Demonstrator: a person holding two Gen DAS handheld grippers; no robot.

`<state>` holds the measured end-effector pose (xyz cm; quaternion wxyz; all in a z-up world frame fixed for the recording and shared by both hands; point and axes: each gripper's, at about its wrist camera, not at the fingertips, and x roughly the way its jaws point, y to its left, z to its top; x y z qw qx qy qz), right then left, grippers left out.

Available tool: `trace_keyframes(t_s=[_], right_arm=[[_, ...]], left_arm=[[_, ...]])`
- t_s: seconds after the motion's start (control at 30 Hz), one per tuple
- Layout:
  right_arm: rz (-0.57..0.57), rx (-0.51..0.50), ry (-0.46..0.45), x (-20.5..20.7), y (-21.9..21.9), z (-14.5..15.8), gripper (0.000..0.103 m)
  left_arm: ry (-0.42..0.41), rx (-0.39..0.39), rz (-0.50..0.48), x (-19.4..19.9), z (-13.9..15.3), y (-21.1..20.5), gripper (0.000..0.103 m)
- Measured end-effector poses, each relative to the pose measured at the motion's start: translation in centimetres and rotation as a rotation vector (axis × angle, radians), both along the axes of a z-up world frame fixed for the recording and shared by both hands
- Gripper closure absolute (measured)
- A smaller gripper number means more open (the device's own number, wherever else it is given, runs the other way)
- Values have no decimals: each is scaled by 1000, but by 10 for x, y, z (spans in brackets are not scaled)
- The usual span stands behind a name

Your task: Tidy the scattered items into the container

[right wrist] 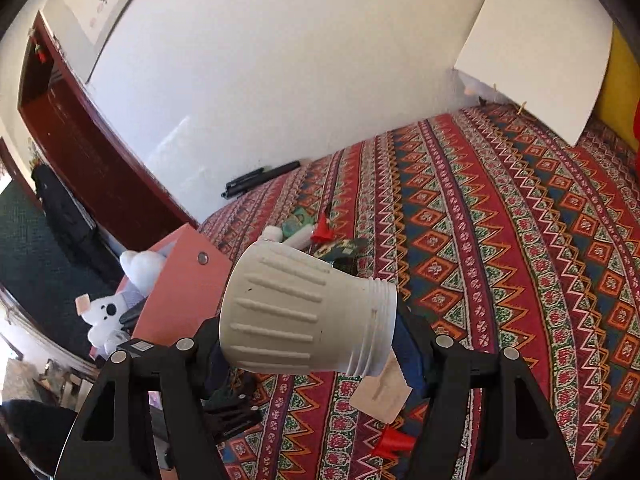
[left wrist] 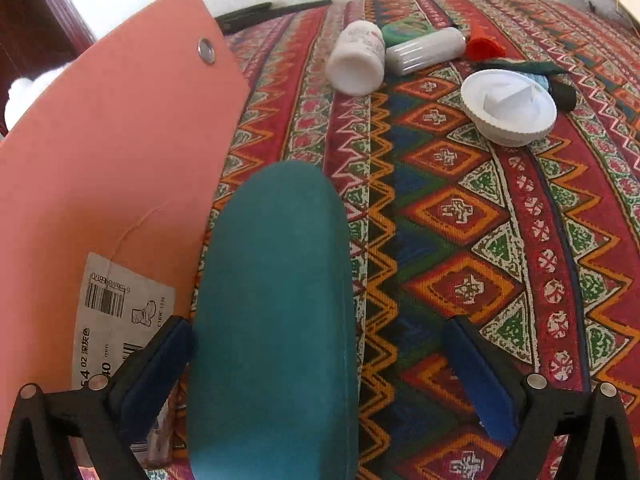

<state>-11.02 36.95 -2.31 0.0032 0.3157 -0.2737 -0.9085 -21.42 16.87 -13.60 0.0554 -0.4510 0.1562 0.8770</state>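
My left gripper (left wrist: 320,356) is open; a long teal case (left wrist: 276,312) lies between its fingers, against the left pad, apart from the right one. The orange container wall (left wrist: 116,152) stands just left of it. Ahead lie a white bottle (left wrist: 356,58), a white tube (left wrist: 426,50), a red cap (left wrist: 482,46), a white ribbed lid (left wrist: 510,106) and a dark green item (left wrist: 520,67). My right gripper (right wrist: 308,344) is shut on a white ribbed jar (right wrist: 304,320), held tilted above the cloth. The orange container (right wrist: 180,304) is to its left.
A patterned red cloth (right wrist: 520,260) covers the table. Plush toys (right wrist: 108,312) sit in the container. A black tripod (right wrist: 260,178) lies by the wall. A white board (right wrist: 536,60) leans at the far right. A tan card (right wrist: 382,394) and red piece (right wrist: 392,442) lie below the jar.
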Motion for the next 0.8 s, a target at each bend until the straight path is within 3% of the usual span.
trace_keyframes(t_s=[0.03,0.1,0.13,0.17,0.2,0.23,0.3,0.33,0.37,0.4,0.47,0.57,0.73,0.8], right_arm=[[4,3,0,0,-1,0,32],[11,8,1,-1,-4,0,32],[14,8,1,-2,-5,-1,32],[17,7,2,-3,-6,-1,32],[22,6,1,-4,-7,-1,32],[24,6,1,-4,-9,-1,32],[22,6,2,-5,-11,-1,32],[22,2,4,-5,-11,-1,32],[24,-2,7,-4,-12,-1,32],[26,-1,8,-3,-13,-1,32],[29,11,9,-3,-13,0,32],[21,6,4,-3,-10,-2,32],[33,0,-15,-7,-11,-10,32],[39,8,-16,-7,-13,-10,32]], left_arm=[[-3,39,1,0,4,-4,5],[15,81,-2,4,16,-8,21],[28,126,-35,11,26,-7,38],[7,197,-99,19,34,-4,80],[-35,244,-159,26,37,4,94],[-44,240,-194,32,37,11,92],[37,96,-195,41,31,24,72],[58,52,-178,40,29,25,46],[74,37,-164,39,29,23,30],[109,44,-147,38,33,19,25],[175,43,-92,36,43,8,3],[157,62,-28,17,40,-4,1],[-92,165,24,-20,-17,-14,0],[-82,219,32,-20,-18,-17,2]])
